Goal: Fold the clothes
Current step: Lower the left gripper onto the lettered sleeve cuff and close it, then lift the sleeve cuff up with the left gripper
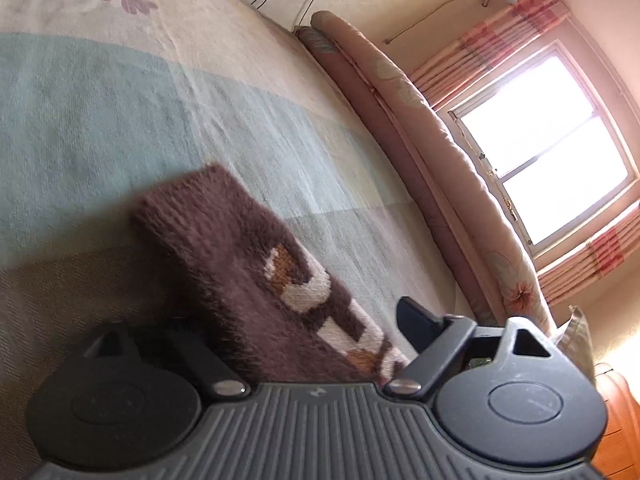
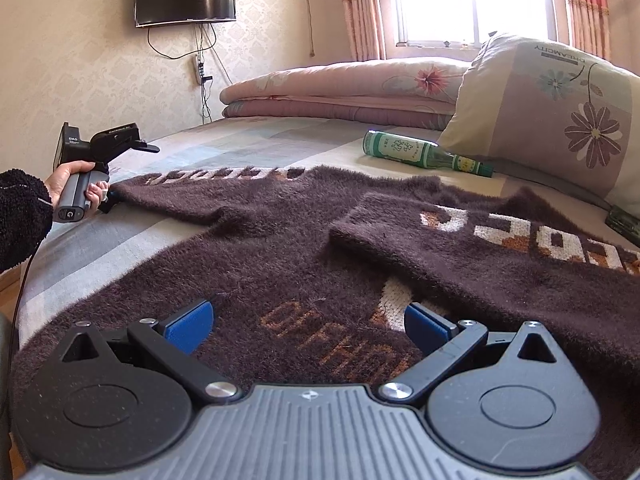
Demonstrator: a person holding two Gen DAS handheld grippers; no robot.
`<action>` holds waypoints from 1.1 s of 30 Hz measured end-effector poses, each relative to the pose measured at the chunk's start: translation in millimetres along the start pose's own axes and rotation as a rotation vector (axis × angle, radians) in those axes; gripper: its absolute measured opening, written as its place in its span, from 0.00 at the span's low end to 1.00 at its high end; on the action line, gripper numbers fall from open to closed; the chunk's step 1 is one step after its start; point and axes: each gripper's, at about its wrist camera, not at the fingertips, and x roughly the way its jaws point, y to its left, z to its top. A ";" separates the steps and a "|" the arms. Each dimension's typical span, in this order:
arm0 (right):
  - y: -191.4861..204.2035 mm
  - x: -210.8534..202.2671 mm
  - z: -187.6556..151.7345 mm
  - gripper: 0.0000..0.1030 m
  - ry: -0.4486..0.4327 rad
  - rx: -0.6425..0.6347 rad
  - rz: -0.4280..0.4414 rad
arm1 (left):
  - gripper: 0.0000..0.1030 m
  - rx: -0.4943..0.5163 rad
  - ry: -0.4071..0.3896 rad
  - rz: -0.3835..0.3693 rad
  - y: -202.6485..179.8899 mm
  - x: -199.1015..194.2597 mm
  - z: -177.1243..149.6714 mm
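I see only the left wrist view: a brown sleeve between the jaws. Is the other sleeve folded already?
Observer: Yes. The other sleeve lies folded across the body of the sweater.
Operator: And where is the right gripper?
Observer: The right gripper is over the sweater's near edge, with its jaws open and nothing held.
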 end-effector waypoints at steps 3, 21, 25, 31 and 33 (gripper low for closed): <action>-0.1 0.2 -0.3 1.00 0.002 -0.003 -0.003 | 0.13 -0.051 -0.041 0.034 26.1 -8.6 -4.6; 3.2 -5.6 2.4 1.00 -0.018 -0.015 0.009 | 0.08 0.138 0.014 0.155 -53.0 -12.4 19.6; 4.5 -12.7 5.3 1.00 -0.033 -0.014 0.027 | 0.08 0.249 0.036 0.147 -95.8 -25.9 19.6; 4.1 -26.6 10.4 1.00 -0.053 0.004 0.061 | 0.08 0.390 0.049 0.076 -167.0 -51.4 6.7; 4.2 -30.6 11.3 1.00 -0.056 0.004 0.070 | 0.08 0.445 0.054 0.041 -192.1 -58.8 -2.6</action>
